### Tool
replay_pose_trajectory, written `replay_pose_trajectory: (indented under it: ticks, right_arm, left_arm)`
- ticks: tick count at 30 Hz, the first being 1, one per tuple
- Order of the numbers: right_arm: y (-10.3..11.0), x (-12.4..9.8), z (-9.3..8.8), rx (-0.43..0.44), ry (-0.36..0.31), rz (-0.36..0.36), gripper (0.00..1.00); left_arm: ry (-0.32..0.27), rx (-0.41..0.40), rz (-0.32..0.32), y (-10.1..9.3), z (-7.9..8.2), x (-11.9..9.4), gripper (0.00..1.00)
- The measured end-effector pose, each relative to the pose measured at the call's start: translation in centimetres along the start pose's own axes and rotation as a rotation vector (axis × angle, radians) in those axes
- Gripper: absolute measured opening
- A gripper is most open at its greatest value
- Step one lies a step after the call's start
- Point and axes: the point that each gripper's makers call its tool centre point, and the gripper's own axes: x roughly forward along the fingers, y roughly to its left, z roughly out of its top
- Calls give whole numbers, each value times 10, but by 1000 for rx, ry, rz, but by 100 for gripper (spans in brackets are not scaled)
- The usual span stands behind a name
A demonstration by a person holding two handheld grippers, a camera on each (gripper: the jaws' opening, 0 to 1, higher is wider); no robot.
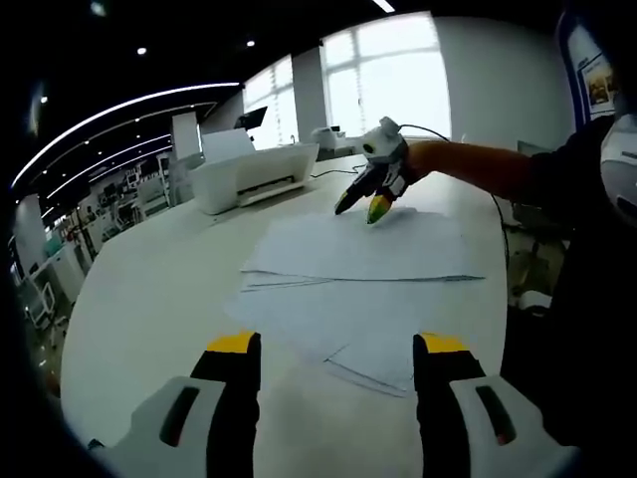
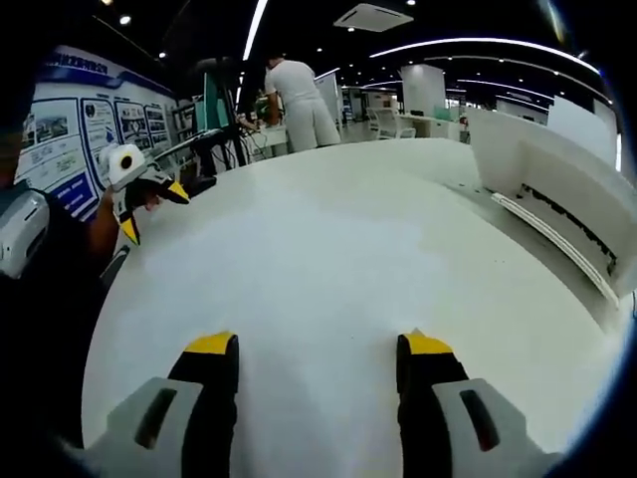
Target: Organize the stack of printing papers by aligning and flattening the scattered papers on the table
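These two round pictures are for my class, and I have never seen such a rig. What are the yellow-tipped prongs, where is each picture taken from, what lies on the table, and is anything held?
No robot here: a person holds a hand tool with a two-pronged claw in each hand, and a fisheye camera rides on each.

In the left gripper view, the left claw rises from the bottom, open and holding nothing. Ahead, loose white papers lie fanned and misaligned on the white table. The right claw reaches in beyond them, tips down at the far sheets. A white printer stands behind.

In the right gripper view, the right claw is open and empty above the papers, with the left claw at the left and the printer at the right.
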Motion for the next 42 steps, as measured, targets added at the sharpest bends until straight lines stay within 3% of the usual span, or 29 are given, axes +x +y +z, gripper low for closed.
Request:
replay_pose_trajectory:
  ticks: [8,9,25,42]
  right_arm:
    - [0,0,0,-3,10,1,60]
    - [0,0,0,-3,9,1,60]
    - [6,3,0,-34,10,42,61]
    - [29,26,13,-123,41,173,58]
  left_arm:
    - [101,85,-28,-11,-21,13,67]
    - [81,66,-26,-12,-18,16,67]
    - [89,37,-59,-9,-19,20,65]
    - [84,16,-62,-9,-19,19,66]
